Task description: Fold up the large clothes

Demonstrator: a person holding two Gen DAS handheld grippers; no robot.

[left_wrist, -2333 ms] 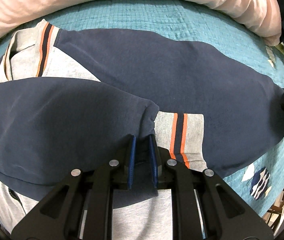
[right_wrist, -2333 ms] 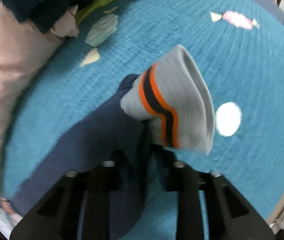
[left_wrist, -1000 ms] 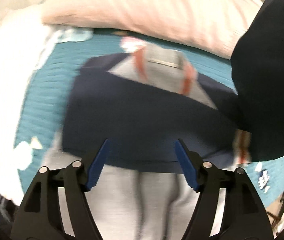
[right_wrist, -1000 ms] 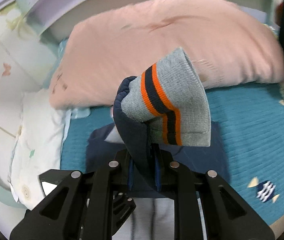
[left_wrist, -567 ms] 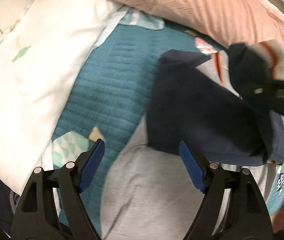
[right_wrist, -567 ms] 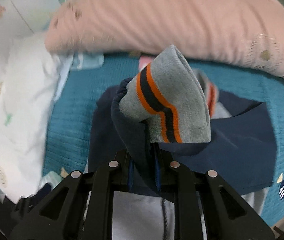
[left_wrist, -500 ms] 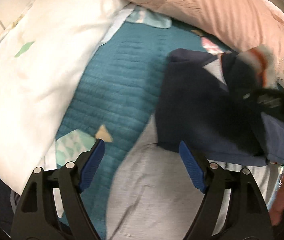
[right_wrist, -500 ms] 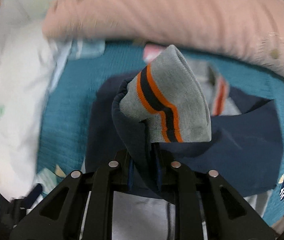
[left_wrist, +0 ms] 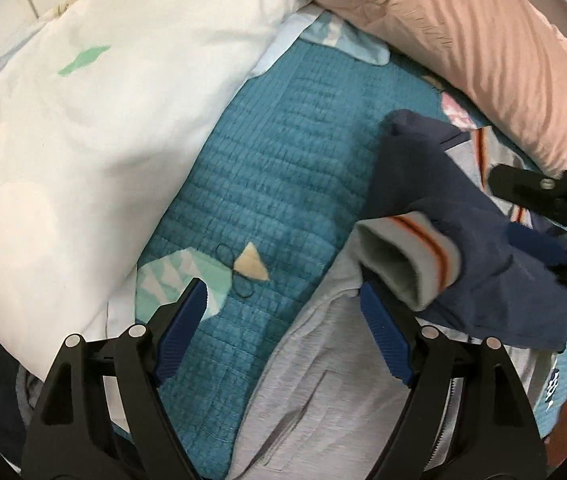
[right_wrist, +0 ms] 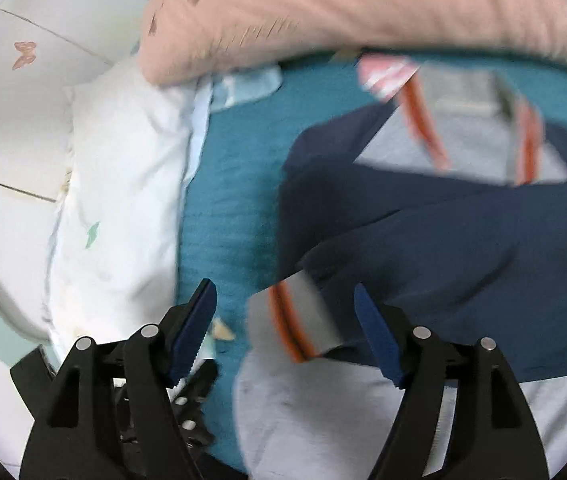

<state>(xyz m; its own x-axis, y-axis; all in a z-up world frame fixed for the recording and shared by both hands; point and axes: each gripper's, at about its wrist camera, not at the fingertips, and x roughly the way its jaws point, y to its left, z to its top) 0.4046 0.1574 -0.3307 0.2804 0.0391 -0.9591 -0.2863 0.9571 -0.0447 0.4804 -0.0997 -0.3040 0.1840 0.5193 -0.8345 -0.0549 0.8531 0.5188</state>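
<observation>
A grey jacket (left_wrist: 335, 392) with navy sleeves (left_wrist: 495, 248) lies on a teal quilt (left_wrist: 283, 184). The sleeves lie folded across its chest. A grey cuff (left_wrist: 407, 256) with orange and navy stripes rests near the jacket's left edge; it also shows in the right wrist view (right_wrist: 303, 320). The striped collar (right_wrist: 475, 136) is at the far end. My left gripper (left_wrist: 283, 336) is open and empty, low over the jacket's left edge. My right gripper (right_wrist: 283, 328) is open and empty just above the cuff. The right gripper's body (left_wrist: 555, 200) shows at right in the left wrist view.
A white pillow (left_wrist: 83, 120) lies left of the jacket. A long pink pillow (left_wrist: 463, 40) runs along the far side, close to the collar. Teal quilt with small printed shapes (left_wrist: 249, 268) shows between the white pillow and the jacket.
My right gripper opened and let go of the striped cuff, which now lies on the jacket. My left gripper stayed open and shifted slightly over the jacket's left edge.
</observation>
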